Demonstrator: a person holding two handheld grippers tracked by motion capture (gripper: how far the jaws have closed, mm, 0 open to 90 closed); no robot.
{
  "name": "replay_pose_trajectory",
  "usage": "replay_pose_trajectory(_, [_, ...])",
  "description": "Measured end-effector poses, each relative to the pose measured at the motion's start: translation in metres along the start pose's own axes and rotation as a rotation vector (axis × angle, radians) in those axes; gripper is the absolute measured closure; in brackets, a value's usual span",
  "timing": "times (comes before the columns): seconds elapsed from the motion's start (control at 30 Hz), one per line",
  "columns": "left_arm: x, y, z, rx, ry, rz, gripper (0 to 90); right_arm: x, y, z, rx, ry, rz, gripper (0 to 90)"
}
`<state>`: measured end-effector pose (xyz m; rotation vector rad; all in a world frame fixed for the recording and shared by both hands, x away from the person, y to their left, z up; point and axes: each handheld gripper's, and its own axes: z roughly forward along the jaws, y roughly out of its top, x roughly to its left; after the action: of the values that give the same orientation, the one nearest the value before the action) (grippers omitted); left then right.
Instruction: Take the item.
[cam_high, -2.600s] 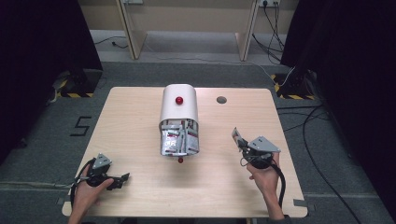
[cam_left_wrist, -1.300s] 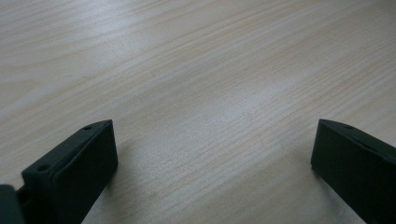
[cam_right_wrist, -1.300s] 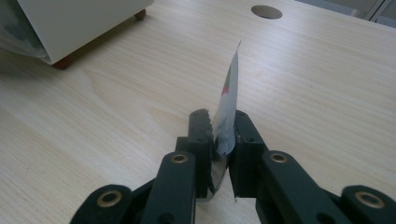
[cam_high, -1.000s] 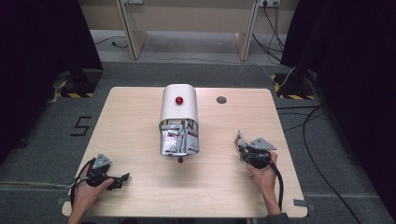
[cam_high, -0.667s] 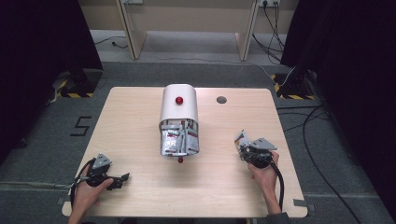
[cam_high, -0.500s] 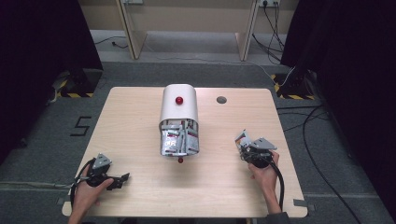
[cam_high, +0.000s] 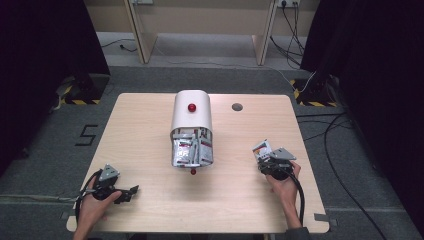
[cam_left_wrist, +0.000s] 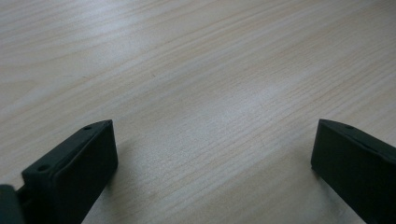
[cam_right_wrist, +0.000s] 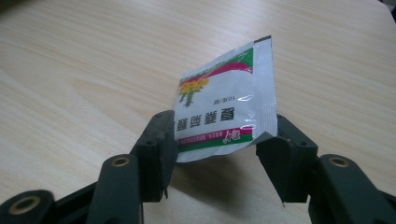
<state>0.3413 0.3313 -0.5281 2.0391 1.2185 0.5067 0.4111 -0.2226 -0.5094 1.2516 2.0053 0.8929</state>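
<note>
— Right gripper (cam_high: 264, 151) first: where does it sit, and how much room has it got?

— Near the right edge of the table (cam_high: 150, 125), toward the near side. Its jaws have just been opening, and a sachet (cam_right_wrist: 224, 109) stands between them, leaning on the left jaw with its corner at the right one; neither pad presses it flat any more, so I'd call it released. Bare table lies to its left as far as the dispenser (cam_high: 192, 120) in the middle.

— And the left gripper (cam_high: 131, 190)?

— Low at the near left corner, jaws spread wide over bare wood, nothing between them. Open table runs from it to the dispenser.

— What does the sachet look like?

— White and glossy, with a green and magenta band, a small yellow flower print and dark printed characters, seen upside down in the right gripper view.

— The surroundings?

— Pale wood-grain top with a round grommet (cam_high: 237, 106) at the far side. The white dispenser has a red knob (cam_high: 191, 107) and more packets (cam_high: 191, 150) at its mouth. Grey carpet, black curtains either side, cables (cam_high: 345, 145) on the floor at the right.
</note>
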Motion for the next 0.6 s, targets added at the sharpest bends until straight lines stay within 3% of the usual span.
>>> replay_pose_trajectory(0.37, [0.0, 0.0, -0.0001, 0.001, 0.001, 0.0, 0.0, -0.005, -0.0015, 0.0014, 0.035, -0.02, 0.035, 35.3])
replay_pose_trajectory(0.6, [0.0, 0.0, 0.0, 0.0, 0.0, 0.0, 0.0, -0.008, -0.0006, -0.0012, 0.027, -0.022, 0.058, 33.2])
